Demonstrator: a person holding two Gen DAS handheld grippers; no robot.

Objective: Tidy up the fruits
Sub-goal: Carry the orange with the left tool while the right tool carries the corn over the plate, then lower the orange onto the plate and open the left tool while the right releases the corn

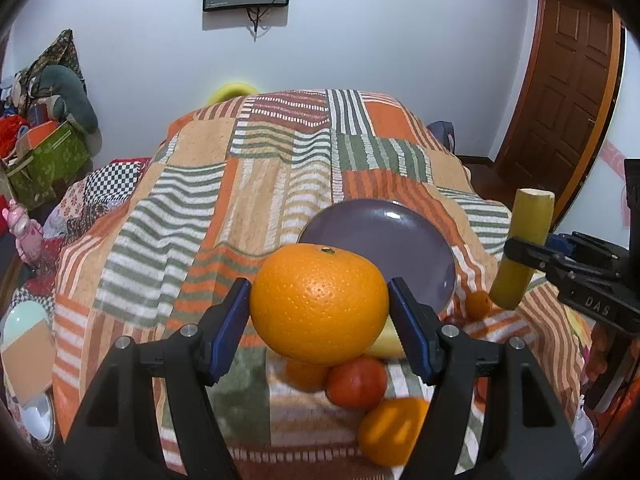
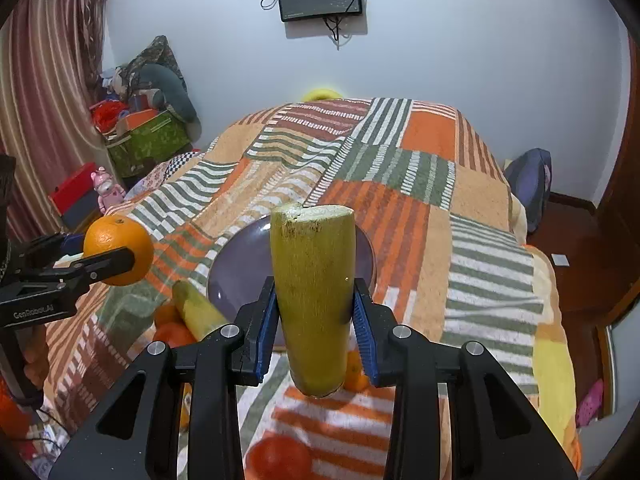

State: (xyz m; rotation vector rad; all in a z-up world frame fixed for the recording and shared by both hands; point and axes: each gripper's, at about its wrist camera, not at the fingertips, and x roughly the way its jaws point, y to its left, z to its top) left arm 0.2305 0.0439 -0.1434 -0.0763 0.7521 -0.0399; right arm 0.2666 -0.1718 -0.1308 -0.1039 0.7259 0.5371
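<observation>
1. Currently the left gripper (image 1: 319,304) is pinching a large orange (image 1: 319,303) across its middle, both pads pressing the rind, holding it clear of the patchwork blanket (image 1: 224,208).
2. Right gripper (image 2: 314,320) is clamping a yellow-green cut stalk (image 2: 313,296), probably sugarcane, upright with the flat cut end on top.
3. Purple plate (image 1: 384,232) is sitting empty at one o'clock of the orange, likely the drop spot.
4. Loose pile is lying at six o'clock below the orange: a tomato (image 1: 357,383), small oranges, a second stalk (image 2: 200,312).
5. Orange rind is looking glossy, pitted, green stem nub up.
</observation>
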